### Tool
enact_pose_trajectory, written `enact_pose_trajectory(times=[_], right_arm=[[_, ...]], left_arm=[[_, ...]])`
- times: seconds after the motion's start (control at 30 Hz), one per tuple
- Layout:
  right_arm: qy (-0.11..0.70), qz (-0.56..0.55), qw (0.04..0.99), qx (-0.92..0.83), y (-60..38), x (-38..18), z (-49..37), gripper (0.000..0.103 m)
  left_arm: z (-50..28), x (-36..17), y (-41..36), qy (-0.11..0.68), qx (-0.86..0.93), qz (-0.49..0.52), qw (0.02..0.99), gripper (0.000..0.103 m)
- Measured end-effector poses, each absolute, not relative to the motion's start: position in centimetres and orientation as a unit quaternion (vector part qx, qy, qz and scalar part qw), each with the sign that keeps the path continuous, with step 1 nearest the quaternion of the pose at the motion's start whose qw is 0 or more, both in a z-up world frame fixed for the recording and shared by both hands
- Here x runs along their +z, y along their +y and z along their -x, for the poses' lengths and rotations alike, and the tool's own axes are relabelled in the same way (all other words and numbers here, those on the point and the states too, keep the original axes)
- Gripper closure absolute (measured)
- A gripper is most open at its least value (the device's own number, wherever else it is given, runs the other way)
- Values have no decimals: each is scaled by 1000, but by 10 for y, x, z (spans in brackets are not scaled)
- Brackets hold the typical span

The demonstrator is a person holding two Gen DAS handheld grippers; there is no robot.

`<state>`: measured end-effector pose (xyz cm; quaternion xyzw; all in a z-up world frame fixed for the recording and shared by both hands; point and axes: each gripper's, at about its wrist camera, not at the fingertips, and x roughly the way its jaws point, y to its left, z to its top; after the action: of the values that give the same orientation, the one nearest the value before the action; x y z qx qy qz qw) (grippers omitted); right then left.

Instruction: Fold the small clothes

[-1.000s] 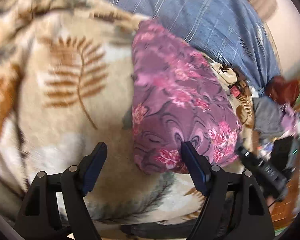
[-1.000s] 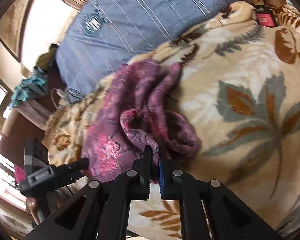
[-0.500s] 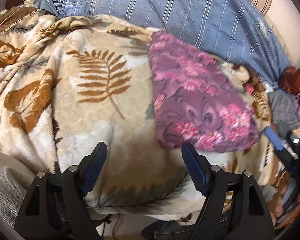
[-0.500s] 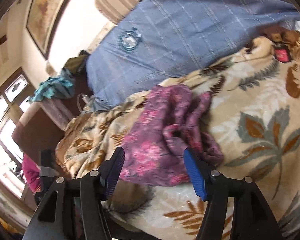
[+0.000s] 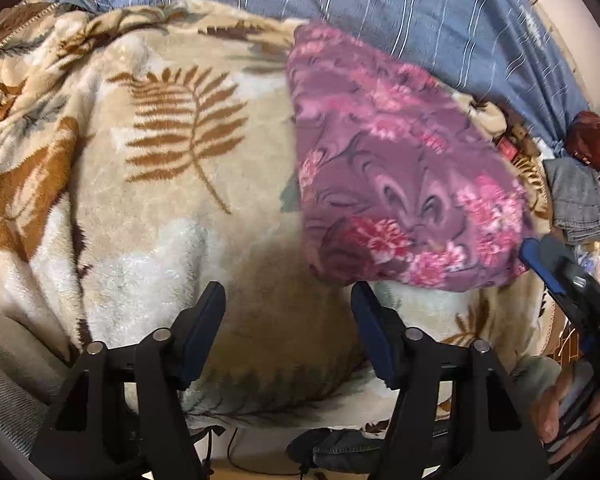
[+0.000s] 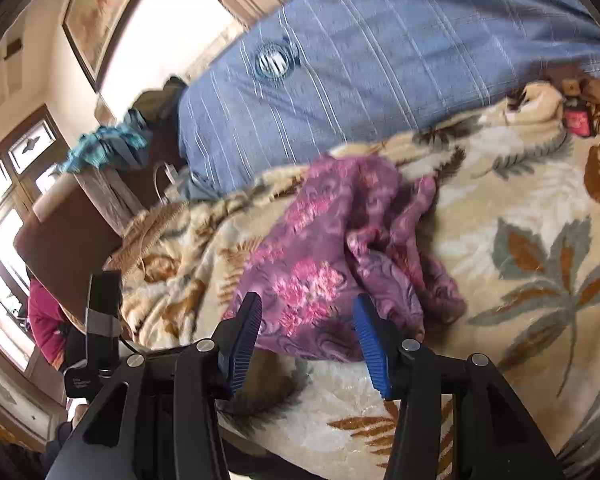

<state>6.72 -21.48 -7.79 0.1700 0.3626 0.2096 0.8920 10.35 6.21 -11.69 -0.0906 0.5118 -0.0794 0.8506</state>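
You had the purple floral garment lying folded on the leaf-patterned blanket, near the blanket's front edge and just in front of the blue striped bedcover. Your left gripper hung over bare blanket to the left of the garment's near corner, its dark blue pads apart and drawing together with only blanket showing between them; the cloth was not touched. Your right gripper pointed at the garment's near edge from the other side, where the cloth looked flat on the left and bunched into rolled folds on the right. Its ribbed blue pads also stood apart and were closing, and the hem showed in the gap between them, but neither pad pressed on it, so nothing was held. From the left camera, one blue pad of your right gripper showed at the garment's right corner, just beside the fabric. A grey folded piece of clothing lay further right, near a dark red one.
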Motion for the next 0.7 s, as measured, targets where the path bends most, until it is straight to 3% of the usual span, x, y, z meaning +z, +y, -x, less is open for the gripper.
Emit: enact_pose_trajectory(times=[0.07,0.17,0.2,0.23,0.3,0.37,0.43,0.6,0.7], right_arm=[[388,-169,890,171,-216,-93,-80,53],[409,-174,881,163,-217,-106,-89,55],[416,-176,876,167,-216,-108,-91,59],[423,-178,871,174,-215,-111,-92,73],[428,-182,866,183,-216,-113,-91,86],[422,-179,870,181,-218,-108,-87,99],[406,-188,876,178,-223,-99,-81,99],[351,-184,903,166,-224,-69,-64,100],[367,-164,904,142,-221,-81,-72,100]], left_arm=[[-107,-121,56,518,-81,79,848,47],[-109,-119,46,512,-82,64,853,47],[-112,-119,43,512,-83,58,853,47],[-115,-120,39,514,-81,51,853,47],[-121,-121,37,518,-78,53,850,52],[-122,-118,37,514,-93,69,850,67],[-118,-114,35,506,-119,82,851,83],[-115,-113,42,502,-125,97,850,89],[-119,-126,41,516,-119,93,843,89]])
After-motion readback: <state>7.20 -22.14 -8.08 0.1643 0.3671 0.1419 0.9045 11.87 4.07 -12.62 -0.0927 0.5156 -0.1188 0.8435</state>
